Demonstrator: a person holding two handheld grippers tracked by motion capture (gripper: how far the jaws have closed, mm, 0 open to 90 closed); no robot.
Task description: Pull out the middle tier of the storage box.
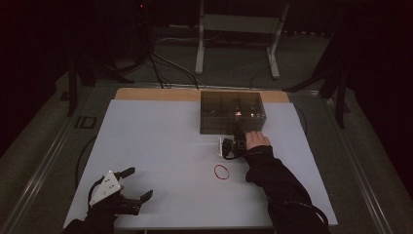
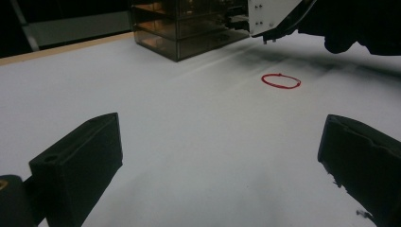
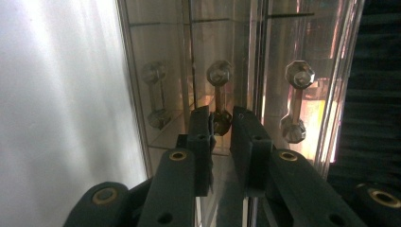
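Note:
A smoky clear drawer box (image 1: 233,113) stands at the back of the white table (image 1: 160,146). My right gripper (image 1: 237,132) reaches to its front face. In the right gripper view the drawer fronts carry metal bar handles with knobbed ends, and my right gripper (image 3: 221,125) has its two black jaws on either side of one knob of the middle handle (image 3: 220,94), which fills the narrow gap between the pads. My left gripper (image 1: 139,184) rests near the front left edge, open, with nothing between its jaws (image 2: 220,156). A red rubber band (image 1: 222,171) lies flat on the table (image 2: 281,81).
Two more handles (image 3: 154,94) (image 3: 295,101) flank the gripped one. The box (image 2: 189,28) and the other gripper's white plate (image 2: 272,16) appear far off in the left gripper view. Cables and a metal stand (image 1: 238,29) lie beyond the table's far edge.

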